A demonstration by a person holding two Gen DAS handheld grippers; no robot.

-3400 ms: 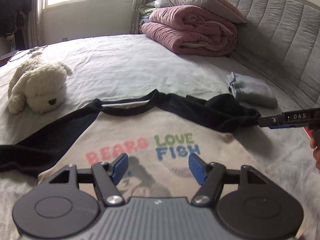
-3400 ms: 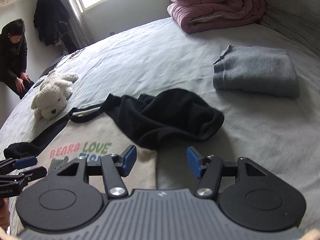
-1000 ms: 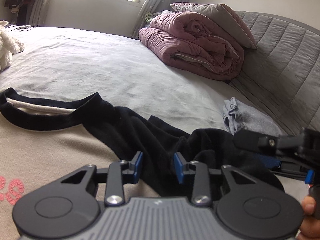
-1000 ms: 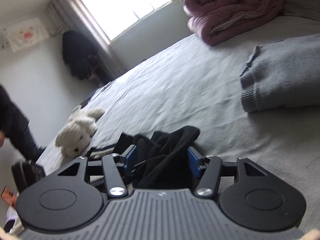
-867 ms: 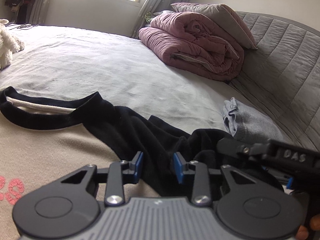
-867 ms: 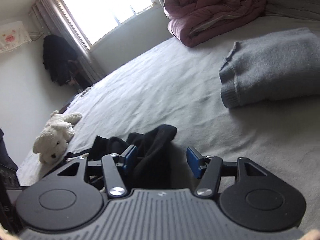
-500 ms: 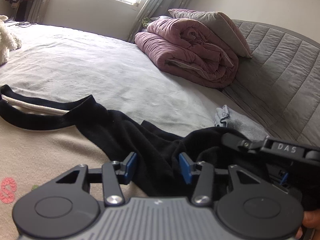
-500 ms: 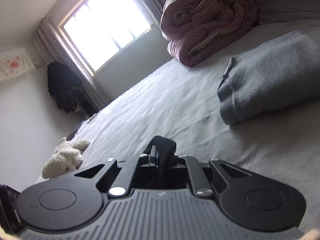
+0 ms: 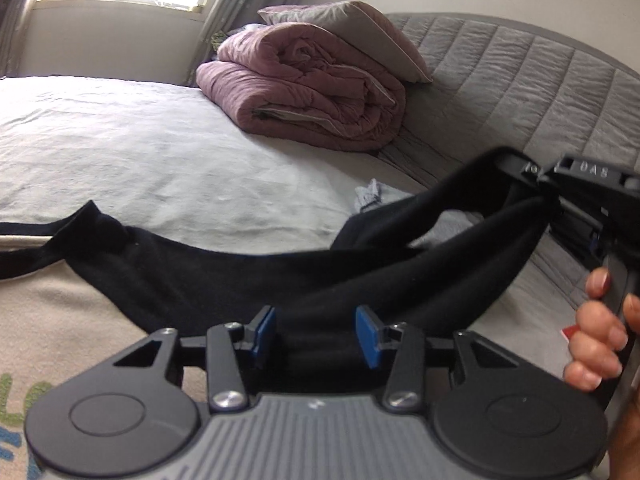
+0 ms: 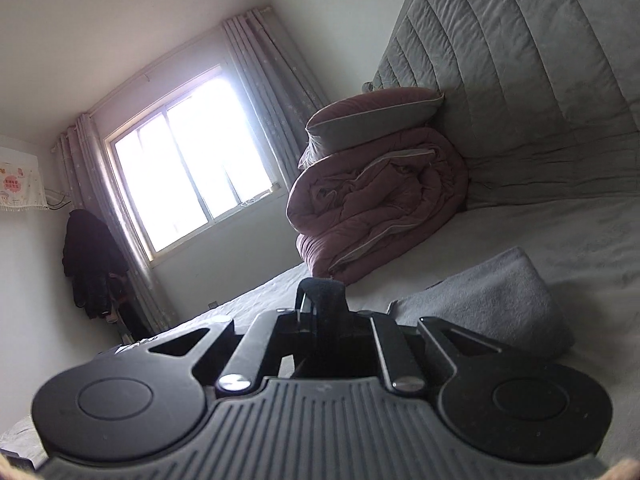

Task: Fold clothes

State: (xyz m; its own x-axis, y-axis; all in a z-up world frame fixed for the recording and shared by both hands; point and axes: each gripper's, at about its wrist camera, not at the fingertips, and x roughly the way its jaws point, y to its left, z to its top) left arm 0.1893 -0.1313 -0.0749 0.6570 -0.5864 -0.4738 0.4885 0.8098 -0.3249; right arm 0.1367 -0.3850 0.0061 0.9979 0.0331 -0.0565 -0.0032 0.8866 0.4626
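Observation:
A beige shirt [image 9: 60, 320] with black sleeves and coloured letters lies on the bed. In the left wrist view its black sleeve [image 9: 400, 264] stretches up and to the right, off the sheet. My left gripper [image 9: 317, 336] has bunched sleeve fabric filling the gap between its blue pads [image 9: 266, 334]. My right gripper [image 9: 536, 184] holds the far end of the sleeve in the air, with a hand [image 9: 596, 340] on its handle. In the right wrist view the right gripper [image 10: 320, 312] is shut on a black fold of the sleeve [image 10: 322, 288] that sticks up between the fingers.
A folded grey garment [image 10: 488, 304] lies on the grey sheet [image 9: 160, 160] just beyond the sleeve. A rolled pink quilt [image 9: 312, 92] with a pillow on it leans on the quilted headboard [image 9: 520, 92]. A window [image 10: 188, 160] and a hanging dark coat [image 10: 92, 264] are far off.
The right gripper closed on the sleeve end and lifted it up to the right, pulling the sleeve out straight. The left gripper moved forward over the sleeve, so fabric now sits between its pads.

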